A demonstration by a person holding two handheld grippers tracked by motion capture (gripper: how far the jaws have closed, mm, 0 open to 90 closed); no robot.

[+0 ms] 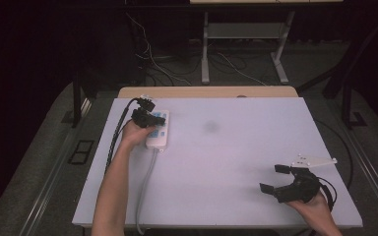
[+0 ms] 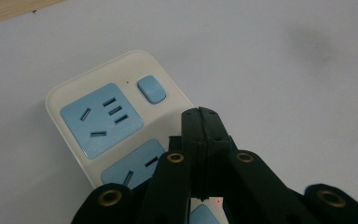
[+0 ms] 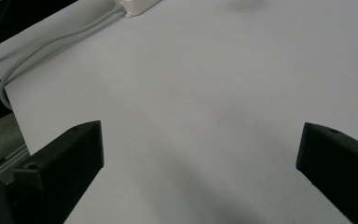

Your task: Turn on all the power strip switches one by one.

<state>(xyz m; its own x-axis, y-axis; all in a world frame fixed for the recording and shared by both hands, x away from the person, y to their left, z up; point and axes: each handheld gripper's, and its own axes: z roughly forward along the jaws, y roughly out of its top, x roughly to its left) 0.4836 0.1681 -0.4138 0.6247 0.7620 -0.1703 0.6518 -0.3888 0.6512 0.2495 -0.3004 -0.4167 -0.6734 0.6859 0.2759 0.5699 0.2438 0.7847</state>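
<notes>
A white table (image 1: 236, 147) carries a white power strip (image 1: 158, 132) near its far left part, lying lengthwise toward the person. The strip has blue socket faces and a small blue switch (image 2: 151, 88) at its far end, and a grey cord (image 1: 145, 189) runs from its near end down the table and over the front edge.

The left gripper (image 1: 150, 118) is held by the person's left hand (image 1: 135, 132) directly above the power strip. In the left gripper view its two black jaws are pressed flat together with nothing between them, and their closed tip (image 2: 200, 126) sits over the strip's right edge, just below the blue switch and beside the first socket face (image 2: 100, 119). Whether the tip touches the strip cannot be told. A black cable (image 1: 118, 132) trails from this gripper back along the left forearm.

The right gripper (image 1: 275, 179) is held by the right hand (image 1: 311, 204) near the table's front right corner, well apart from the power strip. Its jaws are spread wide and empty, pointing left across the bare table top. In the right gripper view the two jaw tips stand far apart at the lower corners, with plain white surface between them, and the end of the power strip (image 3: 137, 5) and its grey cord (image 3: 51, 44) appear far off at the top left. A grey three-cornered plate (image 1: 315, 160) sits on top of this gripper.

A faint dark smudge (image 1: 210, 127) marks the table top to the right of the strip.
</notes>
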